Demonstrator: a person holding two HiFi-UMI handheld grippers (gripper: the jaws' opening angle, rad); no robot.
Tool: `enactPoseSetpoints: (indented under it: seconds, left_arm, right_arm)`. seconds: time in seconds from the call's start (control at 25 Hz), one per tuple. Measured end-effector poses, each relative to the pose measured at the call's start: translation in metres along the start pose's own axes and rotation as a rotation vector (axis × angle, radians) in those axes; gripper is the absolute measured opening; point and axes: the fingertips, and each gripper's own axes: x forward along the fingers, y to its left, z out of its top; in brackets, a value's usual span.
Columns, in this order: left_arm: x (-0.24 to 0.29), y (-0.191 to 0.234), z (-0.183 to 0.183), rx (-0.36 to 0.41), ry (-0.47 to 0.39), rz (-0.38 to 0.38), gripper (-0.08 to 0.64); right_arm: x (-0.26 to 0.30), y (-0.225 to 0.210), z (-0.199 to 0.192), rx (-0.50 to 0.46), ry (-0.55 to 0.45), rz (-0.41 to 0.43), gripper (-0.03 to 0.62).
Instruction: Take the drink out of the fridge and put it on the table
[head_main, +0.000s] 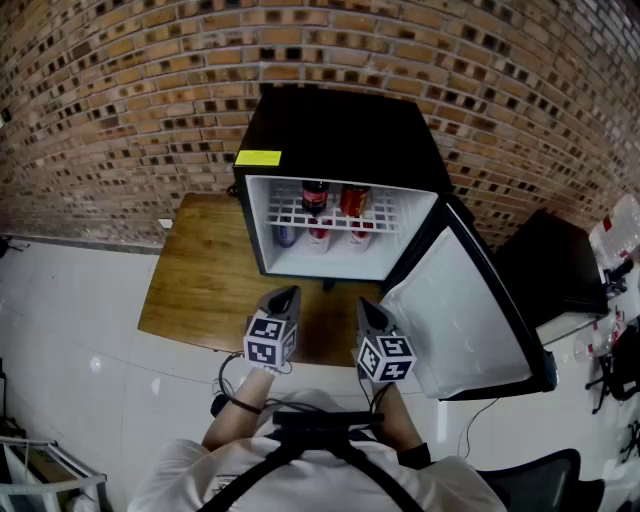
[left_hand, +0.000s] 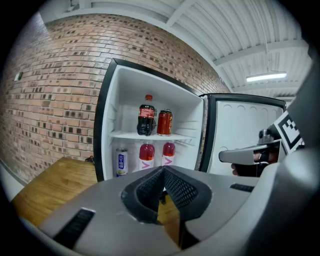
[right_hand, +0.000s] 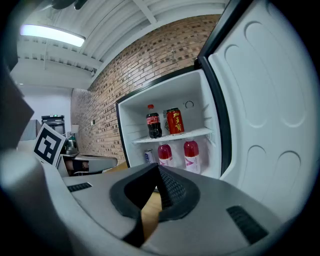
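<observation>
A black mini fridge (head_main: 340, 130) stands open on a wooden table (head_main: 200, 290), its door (head_main: 460, 320) swung out to the right. On the upper shelf are a dark cola bottle (left_hand: 146, 120) and a red can (left_hand: 164, 123). Below stand a white-and-blue can (left_hand: 121, 161) and two pink-red bottles (left_hand: 146, 155) (left_hand: 168, 152). My left gripper (head_main: 287, 292) and right gripper (head_main: 366, 303) hover side by side above the table's front edge, short of the fridge opening. Both are shut with nothing between their jaws and point at the drinks.
A brick wall (head_main: 120, 120) runs behind the fridge. Right of the open door stands a black box-like object (head_main: 545, 265). White floor (head_main: 70, 320) lies left of the table. The bare part of the tabletop is left of the fridge.
</observation>
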Motion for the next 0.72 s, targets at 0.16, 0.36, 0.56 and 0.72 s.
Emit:
enactPoseSetpoints:
  seconds: [0.16, 0.36, 0.56, 0.72]
  left_arm:
    - [0.004, 0.001, 0.000, -0.001, -0.001, -0.004, 0.000]
    - [0.010, 0.003, 0.003, 0.004, 0.000, -0.013, 0.000]
    - [0.021, 0.005, 0.020, 0.044, -0.015, -0.014, 0.000]
    - [0.033, 0.006, 0.044, 0.085, -0.033, -0.018, 0.000]
  right_arm:
    - [0.003, -0.001, 0.001, -0.003, 0.000, 0.001, 0.008]
    - [0.005, -0.002, 0.002, -0.001, 0.000, 0.001, 0.008]
    - [0.006, -0.003, 0.005, 0.002, -0.005, -0.002, 0.008]
    - [0.005, -0.007, 0.007, 0.004, -0.012, -0.009, 0.008]
